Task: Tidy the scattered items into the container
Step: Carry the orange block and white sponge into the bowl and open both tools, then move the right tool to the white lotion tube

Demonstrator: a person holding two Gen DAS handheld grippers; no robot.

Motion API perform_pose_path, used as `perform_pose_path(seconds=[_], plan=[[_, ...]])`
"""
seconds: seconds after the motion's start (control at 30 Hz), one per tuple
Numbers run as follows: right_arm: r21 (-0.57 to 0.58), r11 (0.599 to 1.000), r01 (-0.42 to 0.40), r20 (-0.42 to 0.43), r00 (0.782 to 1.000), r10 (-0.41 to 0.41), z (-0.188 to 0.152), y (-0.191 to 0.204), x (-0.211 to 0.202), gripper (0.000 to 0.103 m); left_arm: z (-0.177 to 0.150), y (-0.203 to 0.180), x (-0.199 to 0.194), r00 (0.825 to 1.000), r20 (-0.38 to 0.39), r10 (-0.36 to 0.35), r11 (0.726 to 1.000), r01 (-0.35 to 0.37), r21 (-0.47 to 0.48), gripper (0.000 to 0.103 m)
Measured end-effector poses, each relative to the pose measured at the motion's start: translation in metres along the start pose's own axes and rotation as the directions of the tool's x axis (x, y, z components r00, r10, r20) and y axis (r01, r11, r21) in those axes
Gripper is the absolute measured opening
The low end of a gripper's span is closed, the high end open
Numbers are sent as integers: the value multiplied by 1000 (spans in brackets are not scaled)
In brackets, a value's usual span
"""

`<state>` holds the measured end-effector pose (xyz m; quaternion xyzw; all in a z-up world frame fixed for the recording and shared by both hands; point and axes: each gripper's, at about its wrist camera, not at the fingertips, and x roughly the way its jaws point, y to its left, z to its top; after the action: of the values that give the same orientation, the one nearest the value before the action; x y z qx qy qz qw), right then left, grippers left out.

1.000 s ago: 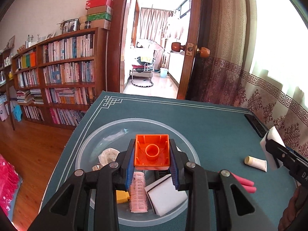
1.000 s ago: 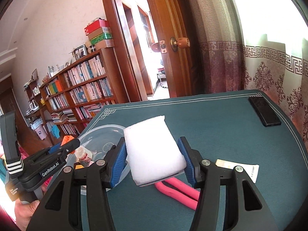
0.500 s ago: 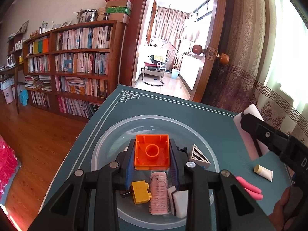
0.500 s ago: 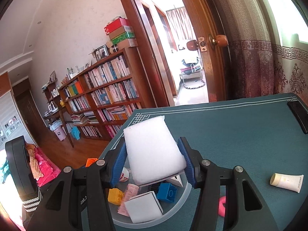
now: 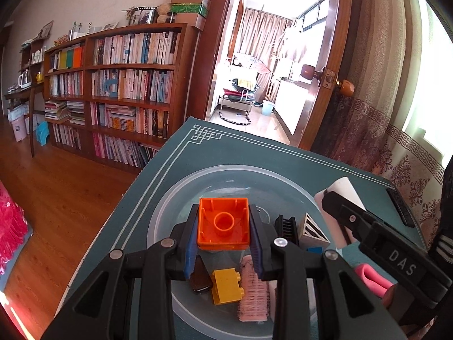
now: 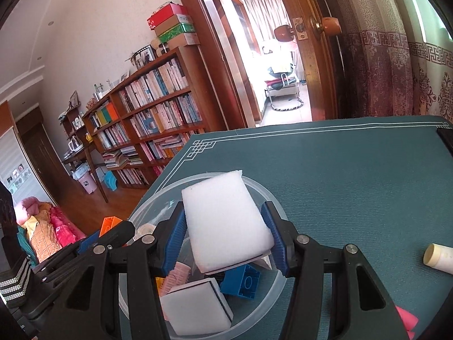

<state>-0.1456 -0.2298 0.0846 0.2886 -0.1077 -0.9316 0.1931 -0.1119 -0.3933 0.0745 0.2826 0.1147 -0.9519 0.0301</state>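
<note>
A clear round plastic bowl (image 5: 226, 175) (image 6: 271, 198) sits on the green mat. My left gripper (image 5: 224, 228) is shut on an orange brick (image 5: 223, 226) and hovers over the bowl. My right gripper (image 6: 226, 226) is shut on a white sponge (image 6: 226, 221) (image 5: 344, 187) above the bowl's right side. Inside lie a yellow brick (image 5: 226, 286), a pink hair roller (image 5: 253, 294), a blue brick (image 6: 243, 282), another white sponge (image 6: 195, 310) and a striped block (image 5: 311, 231). A cream tube (image 6: 440, 257) and pink-handled pliers (image 5: 372, 280) lie on the mat outside.
A black phone (image 5: 400, 209) lies at the mat's far right edge. Behind the table stand a bookshelf (image 5: 119, 85), an open wooden door (image 5: 325, 79) and patterned curtains (image 5: 382, 141). The mat's left edge (image 5: 141, 184) drops to a wooden floor.
Both grippers moved left over the bowl with their loads. The right gripper with the sponge now hangs above the bowl's contents instead of over the bare mat.
</note>
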Motion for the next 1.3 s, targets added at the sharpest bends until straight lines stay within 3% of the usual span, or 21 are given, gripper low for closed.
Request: perform_pose_path(seconds=[0.53,0.57,0.6,0.67,0.9,1.3], plan=[[8,1000,-20,18,1000,19,2,1,-4,57,-5,-8,5,1000,-16,-17,999,18,34,35],[14,1000,-25,14,1000,25,2,0,-2,58,-5,-8,6,1000,-20,-17,999,17,33,41],[20,999,-33,6,999,33,2,0,-1,58,-6,-8,7,1000,-21,-16,999,16,31,59],[34,998,-47,-6,999,47,2,-2,1,58,-6,-8,5,1000,-3,-8,1000,8,25,82],[71,993,-90,-22,996,91,2,-7,3,60,-6,-2,4,1000,-1,-5,1000,5,3,82],[73,994,-82,-28,996,84,-1,-5,5,65,-4,15,4,1000,-1,23,998,-23,-56,85]])
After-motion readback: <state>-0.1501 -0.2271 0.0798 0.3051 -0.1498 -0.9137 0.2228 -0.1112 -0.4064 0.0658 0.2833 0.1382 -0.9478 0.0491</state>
